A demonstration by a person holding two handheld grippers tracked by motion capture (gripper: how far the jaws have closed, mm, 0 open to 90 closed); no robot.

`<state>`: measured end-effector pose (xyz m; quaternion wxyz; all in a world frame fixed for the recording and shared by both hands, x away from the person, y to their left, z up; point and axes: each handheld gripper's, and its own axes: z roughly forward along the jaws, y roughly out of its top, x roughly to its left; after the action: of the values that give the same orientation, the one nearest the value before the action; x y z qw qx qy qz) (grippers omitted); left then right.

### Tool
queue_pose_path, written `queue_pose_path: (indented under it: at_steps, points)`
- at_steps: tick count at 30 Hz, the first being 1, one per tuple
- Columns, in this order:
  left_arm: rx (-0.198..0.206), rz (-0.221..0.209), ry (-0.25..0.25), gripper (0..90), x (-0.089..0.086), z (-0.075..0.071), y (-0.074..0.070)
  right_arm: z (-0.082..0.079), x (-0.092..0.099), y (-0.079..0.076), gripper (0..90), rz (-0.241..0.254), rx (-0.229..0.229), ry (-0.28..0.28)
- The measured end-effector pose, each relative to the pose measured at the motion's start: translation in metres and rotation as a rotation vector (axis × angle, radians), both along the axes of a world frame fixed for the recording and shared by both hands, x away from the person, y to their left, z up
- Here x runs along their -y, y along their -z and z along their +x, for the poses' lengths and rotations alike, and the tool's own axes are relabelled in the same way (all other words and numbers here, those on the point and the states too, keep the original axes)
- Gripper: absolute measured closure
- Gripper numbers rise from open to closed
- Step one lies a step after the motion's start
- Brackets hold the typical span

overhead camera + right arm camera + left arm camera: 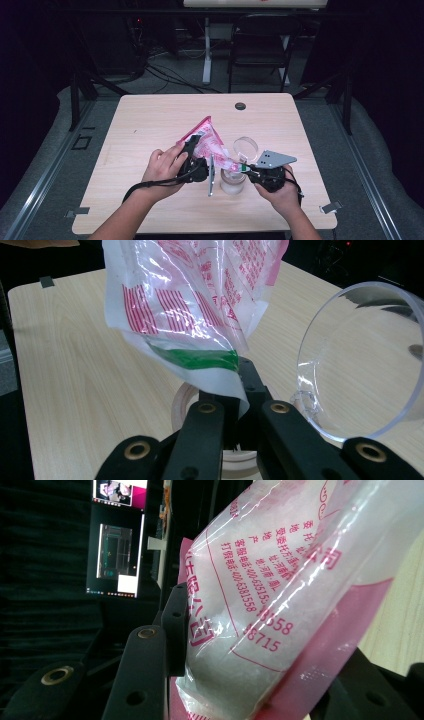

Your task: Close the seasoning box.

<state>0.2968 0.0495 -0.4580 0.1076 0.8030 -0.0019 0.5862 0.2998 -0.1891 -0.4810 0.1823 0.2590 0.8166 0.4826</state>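
The left gripper (192,150) was clamped across the filled body of the pink-printed plastic bag (210,145), with white granular contents bulging between its jaws in the left gripper view (240,670). The right gripper (246,170) was clenched on the bag's lower corner, at the green strip (200,359), directly ahead of its jaw tips. The bag hung tilted between the two grippers, its low corner above the glass jar (233,182) that stood just below and ahead of the right gripper. The jar's clear hinged lid (360,360) stood open to the right of the right gripper's jaws.

Probable faults from this position:
- Spillage onto the wooden table (150,125), if the bag's corner was not centred over the jar mouth when contents ran out.
- Slippage of the thin film from the right jaws, since the grip covered only a narrow fold.
- Contact with the raised lid, which could tip the jar.
- A surge of contents, if the left gripper lifted too steeply.
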Motion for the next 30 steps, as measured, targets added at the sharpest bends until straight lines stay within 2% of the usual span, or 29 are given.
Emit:
queue_pose_path:
  at_steps: [30]
  points:
    - [0.005,0.009,0.000,60.3,0.0016,0.0000,-0.0027,0.0001,-0.0004,0.0006,90.0,0.002,-0.003,0.001]
